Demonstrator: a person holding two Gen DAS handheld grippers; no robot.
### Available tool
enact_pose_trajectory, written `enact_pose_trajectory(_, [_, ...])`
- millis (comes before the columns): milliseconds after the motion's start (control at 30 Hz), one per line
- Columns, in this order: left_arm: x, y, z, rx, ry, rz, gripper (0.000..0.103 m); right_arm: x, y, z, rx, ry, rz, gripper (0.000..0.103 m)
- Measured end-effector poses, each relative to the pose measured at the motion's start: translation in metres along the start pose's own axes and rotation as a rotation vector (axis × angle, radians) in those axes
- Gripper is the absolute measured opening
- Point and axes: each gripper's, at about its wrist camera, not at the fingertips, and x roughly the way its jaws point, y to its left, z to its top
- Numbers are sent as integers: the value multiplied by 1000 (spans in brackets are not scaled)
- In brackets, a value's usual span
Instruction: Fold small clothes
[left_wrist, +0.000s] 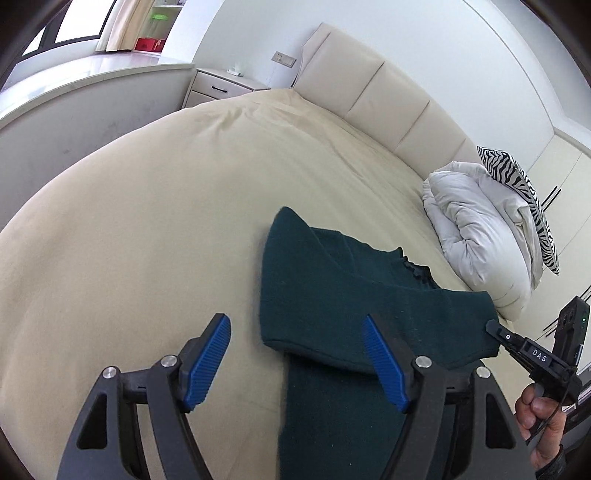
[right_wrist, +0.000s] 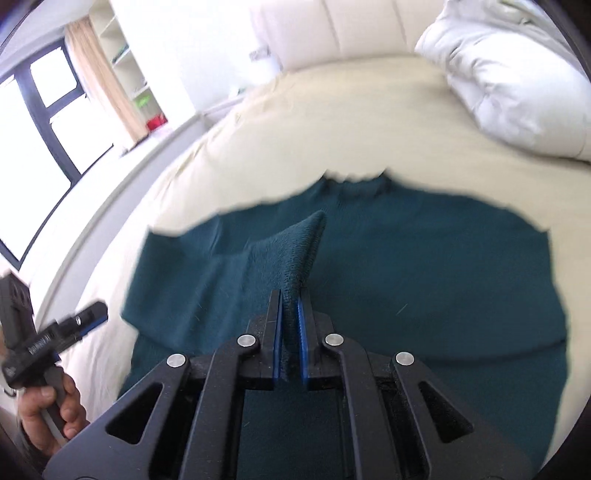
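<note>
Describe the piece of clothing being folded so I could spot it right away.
Start at the big bed with its cream sheet and padded headboard. Near its foot, below the white duvet bundle, lies a dark green knitted sweater, one edge pinched up by the right hand-held gripper. It is the only dark thing on the pale bedding.

Home bedroom: bed (left_wrist: 166, 206), padded headboard (left_wrist: 369, 99), nightstand (left_wrist: 218, 86), duvet (left_wrist: 476, 229).
</note>
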Motion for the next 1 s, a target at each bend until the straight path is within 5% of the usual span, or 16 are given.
enact_pose_trajectory(167, [26,-11,16,28,15,30,75,7,-59,14,50,-12,-92,6])
enact_pose_trajectory(267, [49,-21,21,77,56,66,75,35,-105,5,160,83,-73,6])
enact_pose_trajectory(467, [97,-28,32,111,139,136,72,49,-121,-11,175,87,-51,6])
enact_pose_trajectory(600, [117,-36,28,159,170,173,25,54,-128,-9,190,85,-31,7])
enact_pose_trajectory(667, [118,-35,25,164,157,182,12,55,-119,-12,184,85,-32,7])
enact_pose_trajectory(867, [109,-19,24,124,128,161,9,45,-113,-3,198,58,-55,6])
enact_pose_trajectory(1000, [108,-18,20,120,106,168,9,68,-120,-8,201,126,-95,6])
